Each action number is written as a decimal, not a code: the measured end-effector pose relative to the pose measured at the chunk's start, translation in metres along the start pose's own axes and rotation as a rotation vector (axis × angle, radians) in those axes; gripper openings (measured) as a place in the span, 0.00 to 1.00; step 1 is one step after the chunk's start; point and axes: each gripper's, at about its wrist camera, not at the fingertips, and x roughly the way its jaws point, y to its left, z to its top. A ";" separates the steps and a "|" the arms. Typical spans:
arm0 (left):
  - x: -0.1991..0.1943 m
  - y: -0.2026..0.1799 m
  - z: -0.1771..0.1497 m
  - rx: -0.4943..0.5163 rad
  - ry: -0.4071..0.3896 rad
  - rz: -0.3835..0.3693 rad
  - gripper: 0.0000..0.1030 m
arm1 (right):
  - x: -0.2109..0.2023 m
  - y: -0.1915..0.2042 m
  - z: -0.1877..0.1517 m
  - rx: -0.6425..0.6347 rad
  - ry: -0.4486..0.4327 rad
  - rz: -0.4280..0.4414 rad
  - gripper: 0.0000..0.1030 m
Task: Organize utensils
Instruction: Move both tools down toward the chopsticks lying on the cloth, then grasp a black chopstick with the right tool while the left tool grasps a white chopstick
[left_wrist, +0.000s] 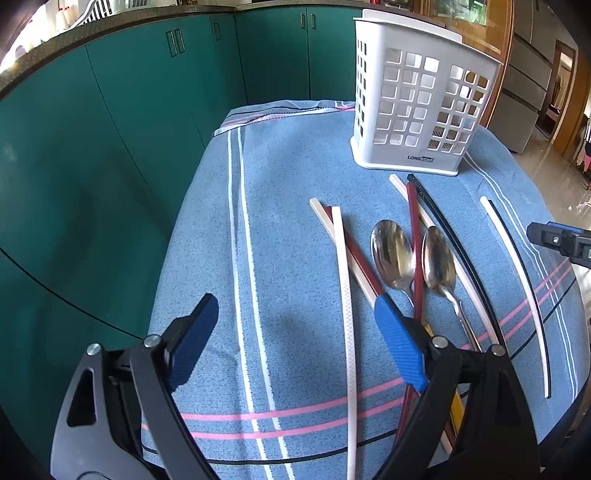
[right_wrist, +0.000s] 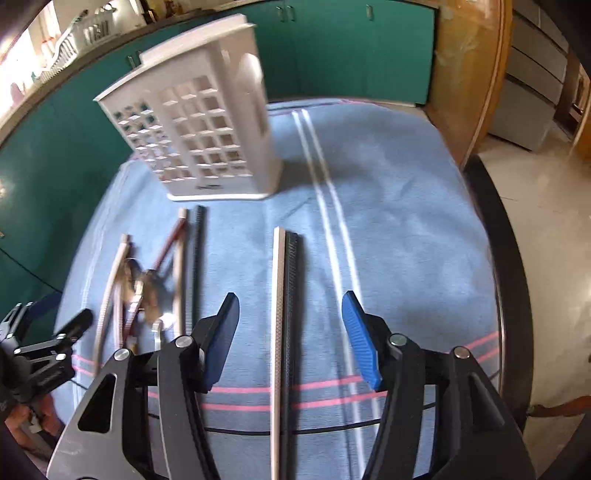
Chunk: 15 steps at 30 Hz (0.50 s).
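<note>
- Left gripper (left_wrist: 295, 343): fingers (left_wrist: 400, 343) spread wide and holding nothing, low over the surface (left_wrist: 295, 166), which is covered by a blue striped cloth (left_wrist: 288, 229).
- White chopstick (left_wrist: 347, 314): lies lengthwise between the left fingers, running from 12 to 6 o'clock; whether either finger touches it cannot be told.
- Two spoons (left_wrist: 393, 254), bowls up, lie side by side at about 1 o'clock of the left gripper, amid crossed red chopsticks (left_wrist: 417, 251) and cream chopsticks (left_wrist: 328, 229); a black chopstick (left_wrist: 443, 221) lies along their right edge.
- Utensil holder (left_wrist: 417, 99): white, perforated, upright at the far end of the cloth, at 1 o'clock in the left view and 11 o'clock in the right view; nothing can be seen inside it.
- Right gripper (right_wrist: 290, 339): fingers (right_wrist: 362, 347) spread apart, empty.
- White and black chopstick pair (right_wrist: 286, 314): the two lie touching, parallel, on the cloth between the right fingers, pointing toward 12 o'clock, well apart from the spoon cluster at 9 o'clock.
- Green cabinets (left_wrist: 110, 129) stand beyond the surface.
</note>
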 end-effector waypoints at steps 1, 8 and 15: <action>0.001 0.000 0.000 0.000 0.001 0.001 0.83 | 0.006 0.000 0.001 -0.013 0.011 -0.034 0.48; 0.002 0.000 -0.005 0.002 0.009 0.004 0.83 | 0.029 -0.003 -0.011 -0.058 0.048 -0.098 0.32; 0.005 0.003 -0.003 -0.006 0.012 0.008 0.84 | 0.015 -0.002 -0.013 -0.054 0.039 -0.046 0.32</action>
